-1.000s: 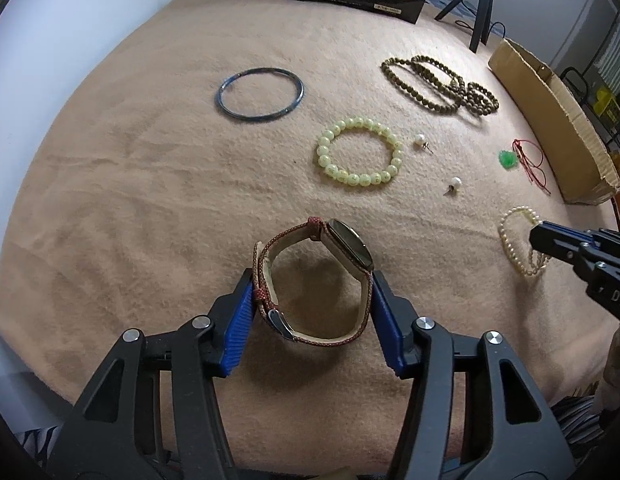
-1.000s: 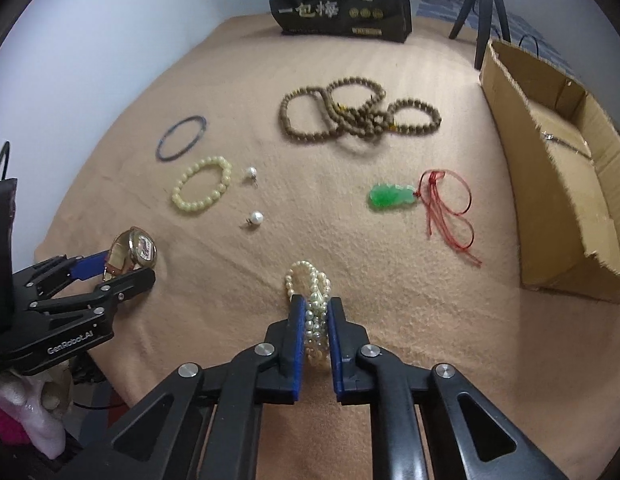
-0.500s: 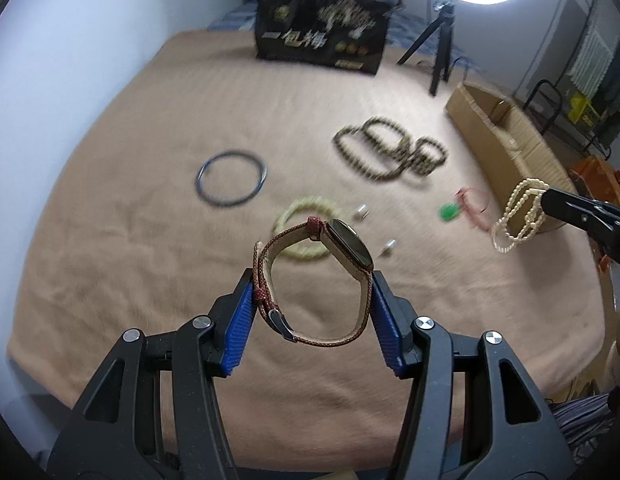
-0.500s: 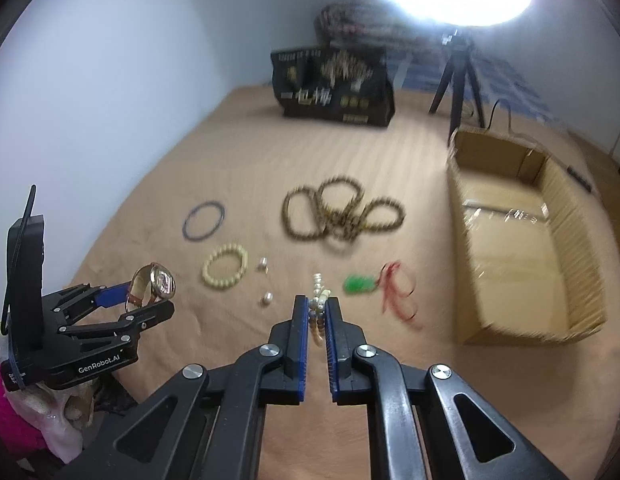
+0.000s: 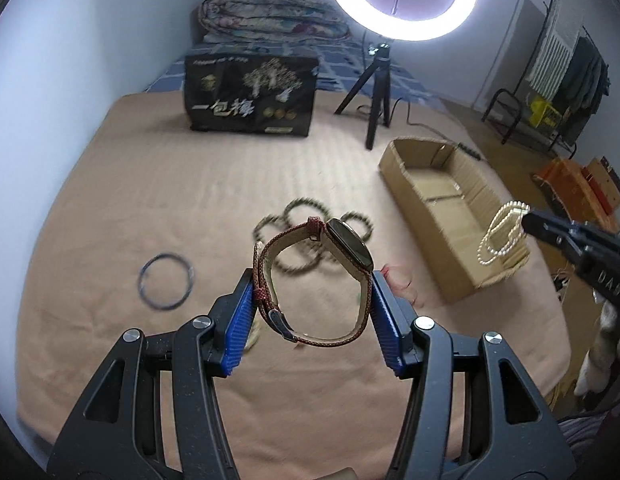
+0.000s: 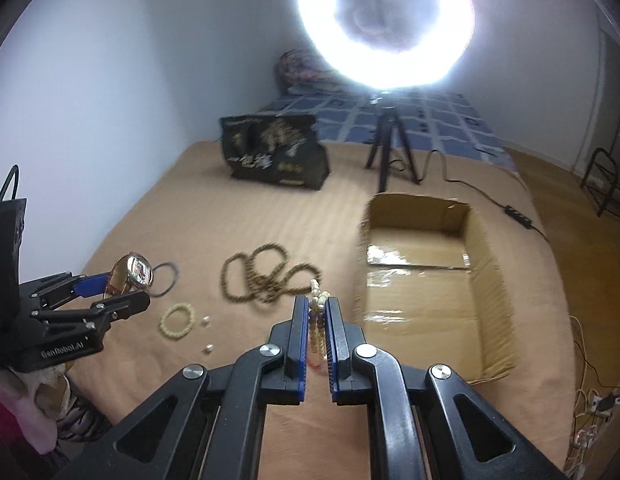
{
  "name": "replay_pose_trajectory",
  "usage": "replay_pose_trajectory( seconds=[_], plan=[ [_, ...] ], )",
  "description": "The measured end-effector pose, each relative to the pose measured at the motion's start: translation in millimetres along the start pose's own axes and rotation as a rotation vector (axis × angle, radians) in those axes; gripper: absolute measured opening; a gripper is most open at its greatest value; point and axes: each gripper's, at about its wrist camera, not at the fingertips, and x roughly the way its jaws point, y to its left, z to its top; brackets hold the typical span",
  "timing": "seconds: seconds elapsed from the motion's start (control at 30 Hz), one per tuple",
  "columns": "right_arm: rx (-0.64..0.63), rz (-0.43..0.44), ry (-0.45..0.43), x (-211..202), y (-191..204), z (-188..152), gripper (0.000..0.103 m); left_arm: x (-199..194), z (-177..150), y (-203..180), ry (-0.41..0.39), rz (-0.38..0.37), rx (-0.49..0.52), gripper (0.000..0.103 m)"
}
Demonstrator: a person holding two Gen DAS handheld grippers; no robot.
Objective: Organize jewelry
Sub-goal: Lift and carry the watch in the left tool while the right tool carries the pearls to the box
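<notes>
While we hold both pieces clear of the bed, the red woven-strap wristwatch with its dark oval face (image 5: 316, 276) sits at the centre of the left view, its band spanning the blue pads of the left gripper (image 5: 312, 312), which stands about half open and clamped across the loop. In the right view the string of small cream pearls (image 6: 318, 312) hangs at lower centre, pinched in the nearly closed right gripper (image 6: 317, 336).

The watch could slip, we judge, because only a springy band bears on the pads; a jolt might fold it and drop it. The pearls dangle loose and could snag on the near wall of the open brown cardboard box (image 6: 426, 280), right of centre, if we carry them in low.

On the tan blanket (image 6: 245, 216) lie the tangled brown bead strands (image 6: 261, 272), a dark thin bangle (image 5: 165, 282), a pale green bead bracelet (image 6: 177, 320) and what look like two small pearl studs (image 6: 206, 334), though blur makes that uncertain.
</notes>
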Motion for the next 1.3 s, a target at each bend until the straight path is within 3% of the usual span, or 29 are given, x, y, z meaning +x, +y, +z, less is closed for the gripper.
replay_pose_trajectory(
  seconds=[0.67, 0.97, 1.3],
  plan=[
    [0.179, -0.1, 0.008, 9, -87, -7, 0.006, 41, 65, -79, -0.049, -0.069, 0.117, 0.056],
    [0.253, -0.098, 0.05, 26, -109, -11, 0.006, 94, 90, -113, 0.027, -0.132, 0.115, 0.056],
    [0.296, -0.114, 0.083, 42, -118, -9, 0.006, 148, 90, -131, 0.107, -0.16, 0.082, 0.056]
  ],
)
